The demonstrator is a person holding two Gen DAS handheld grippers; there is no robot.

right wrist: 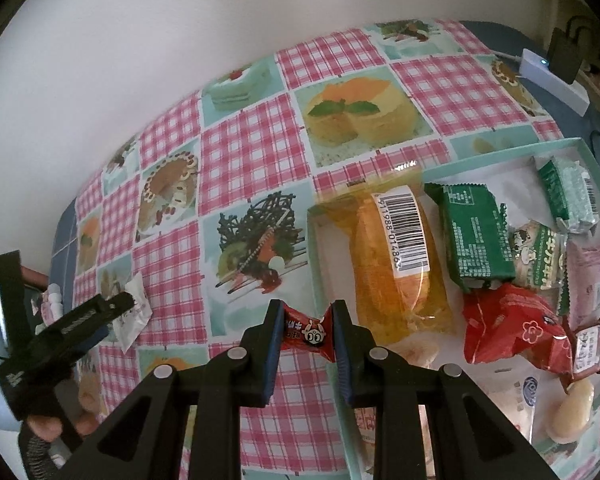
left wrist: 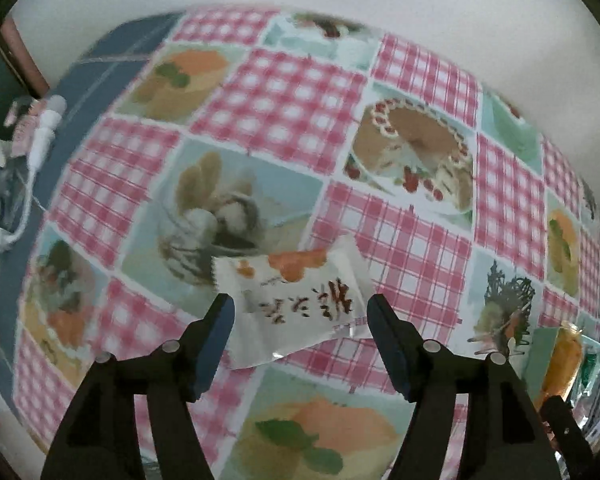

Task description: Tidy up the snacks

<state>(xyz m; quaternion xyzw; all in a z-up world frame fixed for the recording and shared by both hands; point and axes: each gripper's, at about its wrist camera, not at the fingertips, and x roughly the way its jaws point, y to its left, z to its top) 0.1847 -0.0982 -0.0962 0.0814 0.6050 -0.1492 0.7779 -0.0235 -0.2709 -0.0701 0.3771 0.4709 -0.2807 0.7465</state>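
Observation:
A white snack packet (left wrist: 312, 280) with orange and brown print lies on the checked tablecloth (left wrist: 284, 100). My left gripper (left wrist: 300, 304) is open and points down over the packet, a finger on each side of it. The right wrist view shows the same left gripper (right wrist: 120, 304) at the white packet (right wrist: 136, 314), held by a hand. My right gripper (right wrist: 306, 308) is shut on a small red candy wrapper (right wrist: 308, 332), just left of a teal tray (right wrist: 314, 264) that holds several snacks.
In the tray lie an orange cake in clear wrap (right wrist: 396, 264), green packets (right wrist: 476, 236) and a red packet (right wrist: 512, 332). A white power strip (right wrist: 552, 80) sits at the table's far right. White plugs and a cable (left wrist: 44, 132) lie off the table's left edge. A wall stands behind.

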